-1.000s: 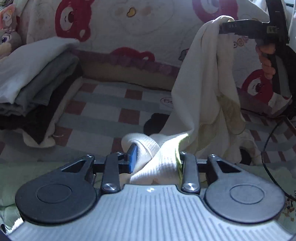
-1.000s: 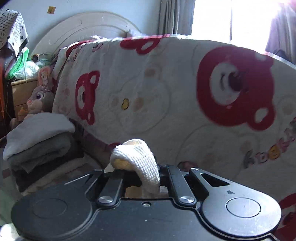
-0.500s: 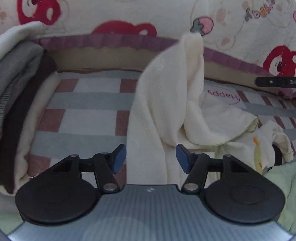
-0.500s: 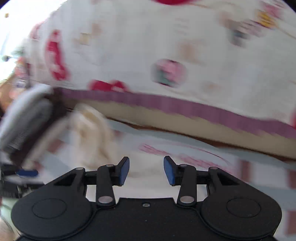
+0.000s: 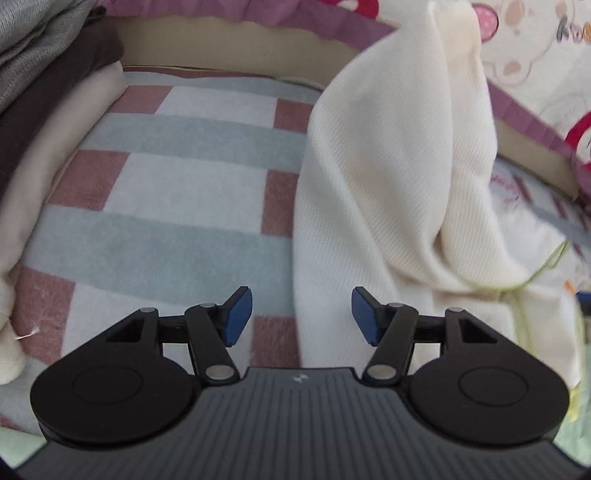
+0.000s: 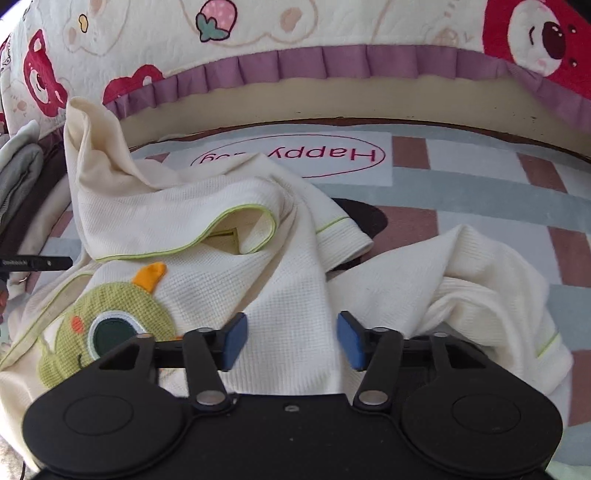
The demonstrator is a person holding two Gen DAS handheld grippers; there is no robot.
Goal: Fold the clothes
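- Since a second ago, both of my grippers have let go of the cream garment (image 6: 236,280) and dropped from holding it up in the air to hovering low over the checked blanket (image 5: 177,206).
- My left gripper (image 5: 301,314) has its blue pads spread wide after just opening; nothing sits between them, only the blanket and the near edge of the garment below.
- My right gripper (image 6: 291,339) has also just been opening further; its jaws are spread, with the garment's waffle-knit cloth lying beneath the gap and no pad pressing on it.
- In the right view, the garment lies crumpled on the blanket, its green-trimmed collar open towards the far side and a green cartoon patch (image 6: 107,325) with an orange horn at the near left.
- One corner of the garment stands up in a peak at the far left, near the purple frill (image 6: 332,64) of a bear-print quilt (image 6: 332,26).
- A sleeve with a green-trimmed cuff sprawls to the right.
- A pink oval reading "Happy" (image 6: 291,155), printed on the blanket, lies upside down just beyond the garment.
- In the left view, a pile of folded clothes (image 5: 48,96) in grey, dark brown and cream sits at the far left, apart from the garment.
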